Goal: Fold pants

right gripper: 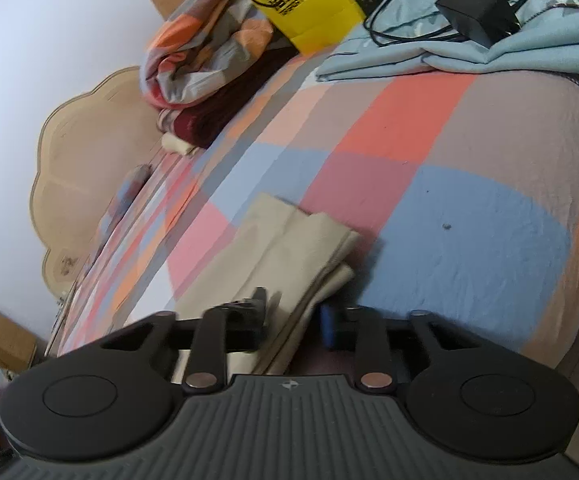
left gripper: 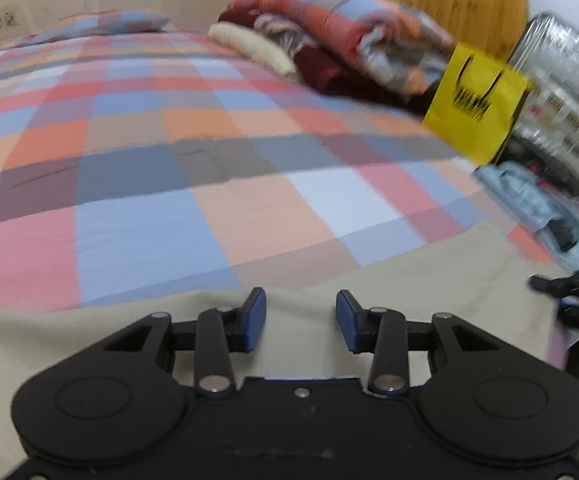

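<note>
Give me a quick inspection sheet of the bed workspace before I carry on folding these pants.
Surface: bed with checked sheet, mostly bare in the middle.
Job's things: beige pants lying flat on the sheet, layers stacked at the near end.
Clutter: bundled checked quilt, yellow bag, light blue cloth, plastic-wrapped package.
Grippers: left tool open above the pants, nothing between its pads; right tool has the pants' edge between its fingers, grip unclear through blur.
Cables: black adapter with looped cable on the blue cloth.
Surroundings: beige headboard, white wall, cardboard box.
</note>
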